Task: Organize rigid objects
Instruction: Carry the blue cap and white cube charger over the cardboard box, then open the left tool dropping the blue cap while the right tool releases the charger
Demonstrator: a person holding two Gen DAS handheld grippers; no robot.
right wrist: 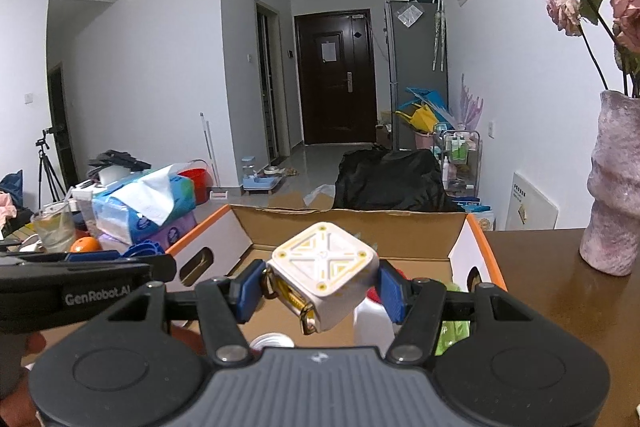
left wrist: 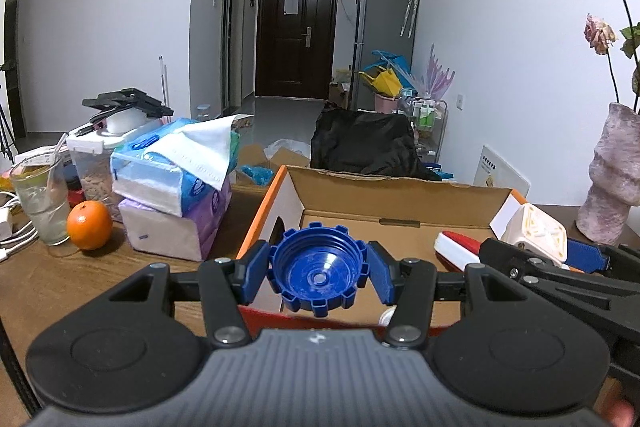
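Note:
My left gripper (left wrist: 318, 273) is shut on a blue notched bottle cap (left wrist: 318, 269), its hollow side facing me, above the near left edge of an open cardboard box (left wrist: 400, 203). My right gripper (right wrist: 322, 291) is shut on a white cube-shaped device with yellow trim (right wrist: 326, 271) above the same box (right wrist: 360, 223). That device also shows in the left wrist view (left wrist: 536, 233) at the right. The blue cap peeks out in the right wrist view (right wrist: 142, 251). Inside the box lie a white and red item (left wrist: 456, 247), a white bottle (right wrist: 374, 319) and a green thing (right wrist: 452, 331).
Tissue packs (left wrist: 176, 183), an orange (left wrist: 89, 225) and a glass with a straw (left wrist: 40, 203) stand on the wooden table (left wrist: 60, 287) at the left. A pink vase with dried roses (right wrist: 616, 187) stands at the right. A black bag (left wrist: 364, 143) lies behind the box.

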